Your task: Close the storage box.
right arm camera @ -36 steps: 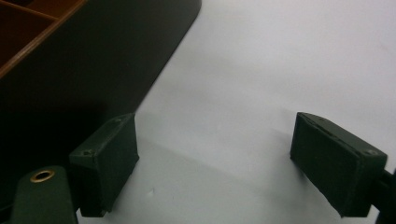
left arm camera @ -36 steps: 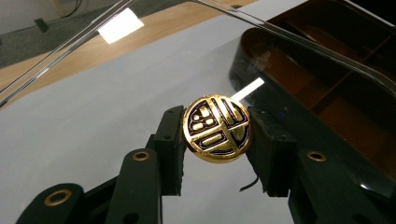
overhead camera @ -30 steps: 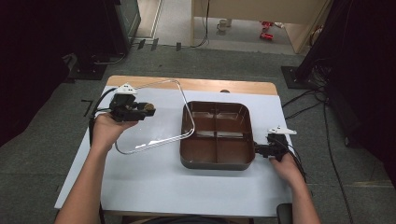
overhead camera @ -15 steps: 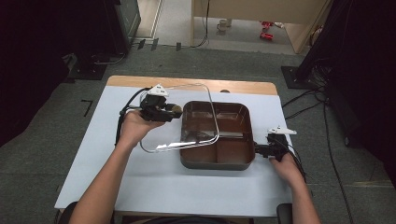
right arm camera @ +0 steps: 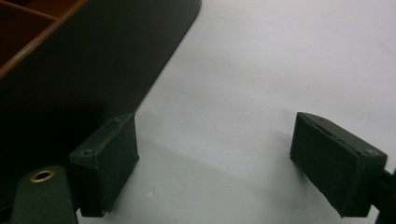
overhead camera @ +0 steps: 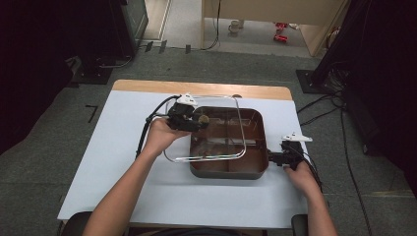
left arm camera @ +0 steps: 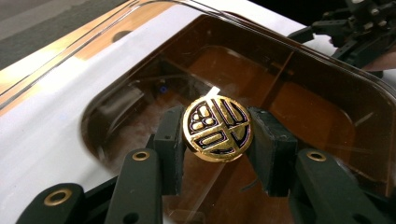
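Note:
A clear square lid [overhead camera: 216, 142] with a round gold knob [overhead camera: 201, 118] hangs tilted over the left part of a dark brown divided tray [overhead camera: 228, 172]. My left gripper [overhead camera: 200, 120] is shut on that knob; in the left gripper view the pads press both sides of the knob [left arm camera: 217, 129], with the lid [left arm camera: 116, 60] and the tray [left arm camera: 303, 107] beneath it. My right gripper [overhead camera: 273, 158] rests on the table at the tray's right side. Its jaws [right arm camera: 224, 163] stand open with only table between them, the tray's wall [right arm camera: 93, 60] just to their left.
The tray sits on a pale blue table [overhead camera: 118, 162] with a wooden strip along the far edge [overhead camera: 147, 86]. Cables [overhead camera: 145, 132] trail from the left gripper. Dark floor and stands surround the table.
The left hand has carried the lid rightward, from over the table left of the tray to above the tray's left half. The right hand has stayed put.

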The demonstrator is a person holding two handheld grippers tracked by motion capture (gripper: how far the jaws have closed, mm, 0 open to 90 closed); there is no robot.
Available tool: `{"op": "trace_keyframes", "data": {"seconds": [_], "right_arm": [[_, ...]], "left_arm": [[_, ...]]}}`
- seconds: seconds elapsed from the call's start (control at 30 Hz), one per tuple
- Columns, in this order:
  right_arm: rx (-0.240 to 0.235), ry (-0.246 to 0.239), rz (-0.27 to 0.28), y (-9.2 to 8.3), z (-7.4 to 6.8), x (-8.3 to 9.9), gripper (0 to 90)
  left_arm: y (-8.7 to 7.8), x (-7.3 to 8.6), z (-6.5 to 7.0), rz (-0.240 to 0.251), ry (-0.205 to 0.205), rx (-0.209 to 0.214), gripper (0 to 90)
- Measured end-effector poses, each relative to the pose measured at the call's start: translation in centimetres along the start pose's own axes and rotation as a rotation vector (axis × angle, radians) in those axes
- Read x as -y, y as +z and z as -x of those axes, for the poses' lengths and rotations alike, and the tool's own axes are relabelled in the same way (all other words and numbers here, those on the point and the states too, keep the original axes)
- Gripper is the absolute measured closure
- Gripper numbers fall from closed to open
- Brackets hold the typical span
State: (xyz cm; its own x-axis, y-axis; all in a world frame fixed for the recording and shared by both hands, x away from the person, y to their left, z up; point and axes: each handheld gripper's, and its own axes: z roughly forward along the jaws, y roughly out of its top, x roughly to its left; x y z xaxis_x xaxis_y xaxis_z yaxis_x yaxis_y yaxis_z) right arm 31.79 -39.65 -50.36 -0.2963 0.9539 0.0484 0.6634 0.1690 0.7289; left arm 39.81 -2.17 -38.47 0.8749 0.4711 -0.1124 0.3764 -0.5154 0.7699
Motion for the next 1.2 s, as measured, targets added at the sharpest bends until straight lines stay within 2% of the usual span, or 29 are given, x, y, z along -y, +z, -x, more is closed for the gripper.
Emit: {"op": "trace_keyframes", "data": {"seconds": [0.17, 0.47, 0.77, 1.0, 1.2], "right_arm": [[0.000, 0.001, 0.001, 0.0, 0.0, 0.0, 14.7], [0.000, 0.000, 0.001, 0.0, 0.0, 0.0, 14.7], [0.000, -0.001, 0.000, 0.0, 0.0, 0.0, 14.7], [0.000, 0.000, 0.000, 0.0, 0.0, 0.0, 14.9], [0.003, -0.001, 0.000, 0.0, 0.0, 0.0, 14.9]], "left_arm": [[2.0, -0.6, 1.4, -0.034, 0.034, 0.010, 59.6], [4.8, -1.4, 3.5, -0.060, 0.095, 0.035, 59.5], [7.3, -1.3, 3.9, -0.106, 0.074, 0.050, 59.5], [8.0, -1.4, 4.1, -0.108, 0.077, 0.045, 59.5], [8.0, -1.2, 4.0, -0.099, 0.069, 0.057, 59.4]]}}
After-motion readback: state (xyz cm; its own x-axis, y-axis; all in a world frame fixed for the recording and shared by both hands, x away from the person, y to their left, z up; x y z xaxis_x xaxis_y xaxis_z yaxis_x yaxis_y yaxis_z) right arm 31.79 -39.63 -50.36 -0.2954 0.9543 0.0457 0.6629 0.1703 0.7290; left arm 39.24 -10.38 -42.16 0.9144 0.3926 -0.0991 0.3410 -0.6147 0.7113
